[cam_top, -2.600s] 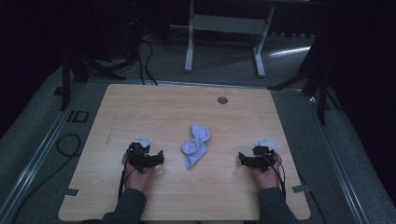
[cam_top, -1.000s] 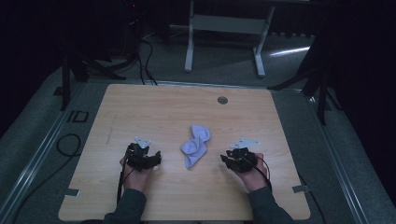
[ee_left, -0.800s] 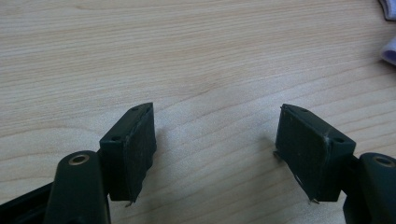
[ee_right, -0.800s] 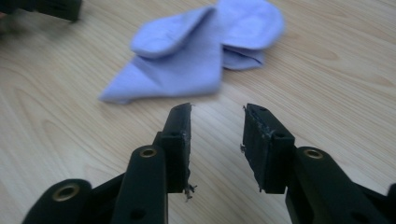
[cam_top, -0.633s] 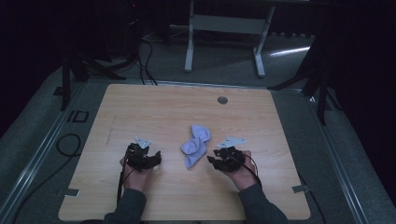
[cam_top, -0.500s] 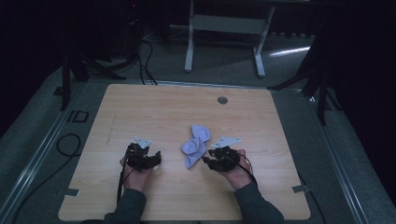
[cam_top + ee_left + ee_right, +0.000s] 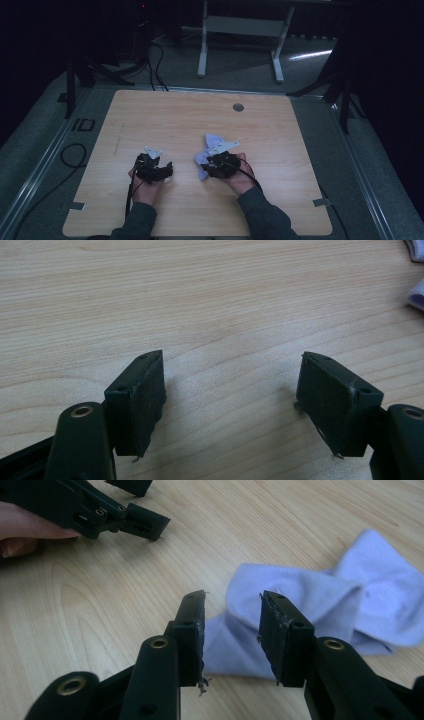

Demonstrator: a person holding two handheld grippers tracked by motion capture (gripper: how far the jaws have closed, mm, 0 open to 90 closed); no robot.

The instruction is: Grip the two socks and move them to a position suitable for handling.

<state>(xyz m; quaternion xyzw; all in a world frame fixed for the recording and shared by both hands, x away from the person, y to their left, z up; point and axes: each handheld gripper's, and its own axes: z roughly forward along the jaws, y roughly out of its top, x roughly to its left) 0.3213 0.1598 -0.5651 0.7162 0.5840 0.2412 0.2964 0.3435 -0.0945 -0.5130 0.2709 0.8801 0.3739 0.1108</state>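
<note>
A crumpled pale blue cloth (image 7: 206, 149) lies on the wooden table (image 7: 175, 115), a little right of its middle. My right gripper (image 7: 211, 163) is at the cloth's near end. In the right gripper view the cloth (image 7: 320, 600) lies just past and partly between the jaws of my right gripper (image 7: 232, 597). Those jaws have just been closing, with a gap still between them and the pads not pressing on the fabric. To the left, my left gripper (image 7: 162, 170) rests low over bare wood. Its jaws (image 7: 232, 360) stand wide open with nothing between them; it also appears top left (image 7: 142, 505).
A small round grommet (image 7: 238, 107) sits near the table's far edge. Tape strips mark the front corners (image 7: 75, 205) (image 7: 320, 202). Behind the table stand a white-legged frame (image 7: 240, 30) and loose cables (image 7: 150, 50) on the dark floor.
My right hand has slid left from the table's right side to the cloth's near end. The left hand and the cloth have stayed in place.
</note>
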